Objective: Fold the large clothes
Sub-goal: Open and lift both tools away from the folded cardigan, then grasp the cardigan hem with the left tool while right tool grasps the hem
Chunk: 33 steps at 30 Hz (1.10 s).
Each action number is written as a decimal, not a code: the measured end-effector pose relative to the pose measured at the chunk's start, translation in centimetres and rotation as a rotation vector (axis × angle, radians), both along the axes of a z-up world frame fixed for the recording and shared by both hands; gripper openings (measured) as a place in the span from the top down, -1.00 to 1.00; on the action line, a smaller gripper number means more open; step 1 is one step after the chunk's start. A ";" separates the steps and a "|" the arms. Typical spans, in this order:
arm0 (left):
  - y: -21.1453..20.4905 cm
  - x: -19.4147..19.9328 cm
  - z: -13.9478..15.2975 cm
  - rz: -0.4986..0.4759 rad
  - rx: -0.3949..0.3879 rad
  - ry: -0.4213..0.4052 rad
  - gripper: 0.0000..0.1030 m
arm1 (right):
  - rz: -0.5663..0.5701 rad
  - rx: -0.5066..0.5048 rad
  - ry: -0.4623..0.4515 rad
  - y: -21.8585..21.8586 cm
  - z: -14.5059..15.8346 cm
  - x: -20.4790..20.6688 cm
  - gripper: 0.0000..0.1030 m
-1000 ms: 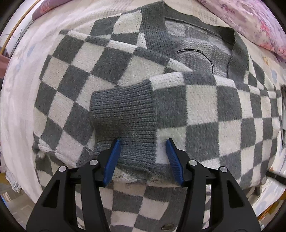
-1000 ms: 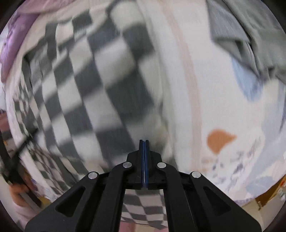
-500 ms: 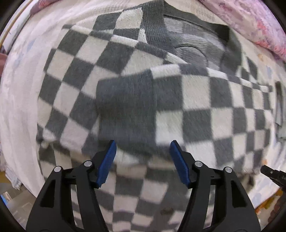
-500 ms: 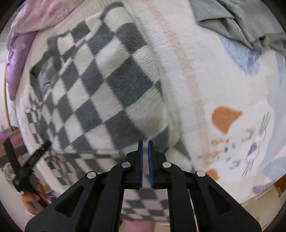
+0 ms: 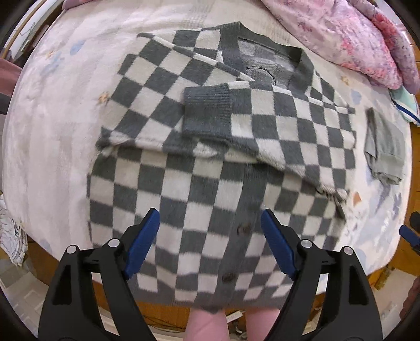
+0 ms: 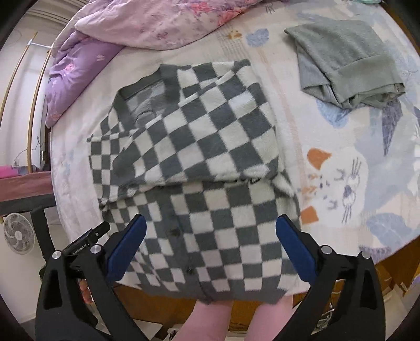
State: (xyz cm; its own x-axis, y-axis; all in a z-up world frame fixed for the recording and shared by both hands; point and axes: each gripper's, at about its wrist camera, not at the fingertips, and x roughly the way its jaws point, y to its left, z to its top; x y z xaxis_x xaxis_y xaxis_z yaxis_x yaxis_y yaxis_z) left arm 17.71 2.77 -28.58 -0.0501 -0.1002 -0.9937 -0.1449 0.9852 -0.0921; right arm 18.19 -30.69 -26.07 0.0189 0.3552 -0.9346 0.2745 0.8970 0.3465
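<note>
A grey-and-white checked cardigan (image 5: 210,168) lies flat on the bed, both sleeves folded across its chest, the grey ribbed cuff (image 5: 207,110) on top. Its buttoned hem hangs over the bed's near edge. My left gripper (image 5: 210,236) hovers high above the lower half, jaws opening, nothing between the blue pads (image 5: 143,244). In the right wrist view the same cardigan (image 6: 199,162) lies below my right gripper (image 6: 210,244), whose jaws are opening wide and hold nothing. The left gripper's black body (image 6: 86,241) shows at the lower left of that view.
A folded grey-green garment (image 6: 349,70) lies at the bed's right side, also the grey-green garment (image 5: 386,149). A pink floral quilt (image 6: 157,23) is heaped at the head. The patterned blanket (image 6: 341,168) covers the bed. A small fan (image 6: 18,233) stands on the floor left. A person's legs (image 6: 210,320) stand at the bed's edge.
Both grippers have risen away from the cardigan. The right jaws went from shut to wide open; the left jaws widened and left the sleeve cuff lying on the chest.
</note>
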 end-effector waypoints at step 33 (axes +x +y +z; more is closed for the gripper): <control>13.2 23.6 -6.8 0.164 -0.056 0.016 -0.57 | -0.043 -0.036 0.064 0.7 -4.5 15.8 -0.85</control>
State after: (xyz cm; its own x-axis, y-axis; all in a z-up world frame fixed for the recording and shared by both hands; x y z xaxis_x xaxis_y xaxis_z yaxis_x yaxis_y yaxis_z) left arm 41.27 16.02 -35.39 -0.0439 -0.1639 -0.9855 -0.3048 0.9416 -0.1430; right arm 33.97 -30.01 -30.60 -0.0263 0.3217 -0.9465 0.3340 0.8952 0.2950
